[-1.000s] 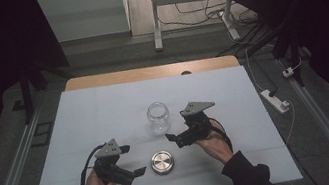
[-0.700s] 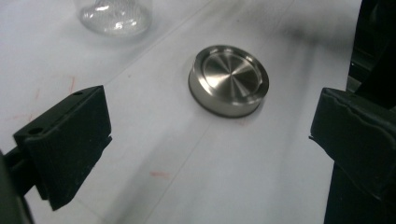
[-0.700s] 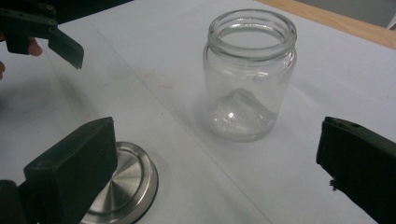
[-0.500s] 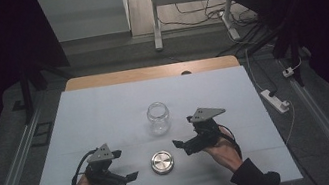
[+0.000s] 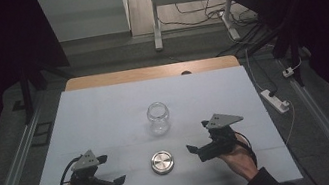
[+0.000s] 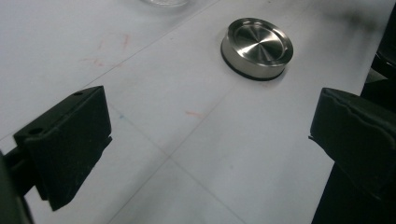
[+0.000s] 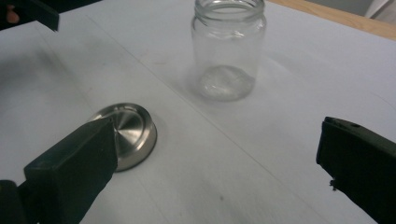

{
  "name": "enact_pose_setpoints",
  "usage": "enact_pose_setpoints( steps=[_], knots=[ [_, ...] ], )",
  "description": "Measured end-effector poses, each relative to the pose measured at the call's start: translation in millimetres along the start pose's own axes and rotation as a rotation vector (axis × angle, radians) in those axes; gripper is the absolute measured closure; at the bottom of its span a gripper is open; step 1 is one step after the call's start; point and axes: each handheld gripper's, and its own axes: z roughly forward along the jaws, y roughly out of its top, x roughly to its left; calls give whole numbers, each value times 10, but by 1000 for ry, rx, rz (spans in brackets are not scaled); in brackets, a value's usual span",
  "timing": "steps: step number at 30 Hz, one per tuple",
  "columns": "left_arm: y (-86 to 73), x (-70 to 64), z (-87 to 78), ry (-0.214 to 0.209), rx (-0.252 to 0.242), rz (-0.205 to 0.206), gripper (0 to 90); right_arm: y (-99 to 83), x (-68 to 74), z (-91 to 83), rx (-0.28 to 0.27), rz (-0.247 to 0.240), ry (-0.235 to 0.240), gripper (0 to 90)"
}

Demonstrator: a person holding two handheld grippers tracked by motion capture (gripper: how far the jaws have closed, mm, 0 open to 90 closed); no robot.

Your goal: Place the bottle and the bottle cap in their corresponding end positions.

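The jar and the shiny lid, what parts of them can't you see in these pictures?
- Glass jar, left gripper view: the top edge cuts it off, leaving a sliver of its base.
- Metal lid, right gripper view: the right claw's near jaw covers its lower left part.
- Lid's underside, every view: it lies flat on the table, so the inside is hidden.

A white-topped table [image 5: 105, 112] stands in a dim room with grey floor [image 5: 5, 149]

Brushed metal lid [image 6: 257, 46], clear glass jar [image 7: 229, 49]
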Motion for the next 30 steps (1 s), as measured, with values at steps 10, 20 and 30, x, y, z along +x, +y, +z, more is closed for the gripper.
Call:
enact_pose_setpoints(
  steps=[10,20,30],
  knots=[
    [-199,40,-211,60,-7,-51,0,-230,-17,-299,3,14,-68,0],
    [-426,78,-412,120,-12,-106,0,-524,-52,-566,30,73,-142,0],
    [-578,124,-530,173,4,-143,0,-743,-56,-809,62,138,-199,0]
  ],
)
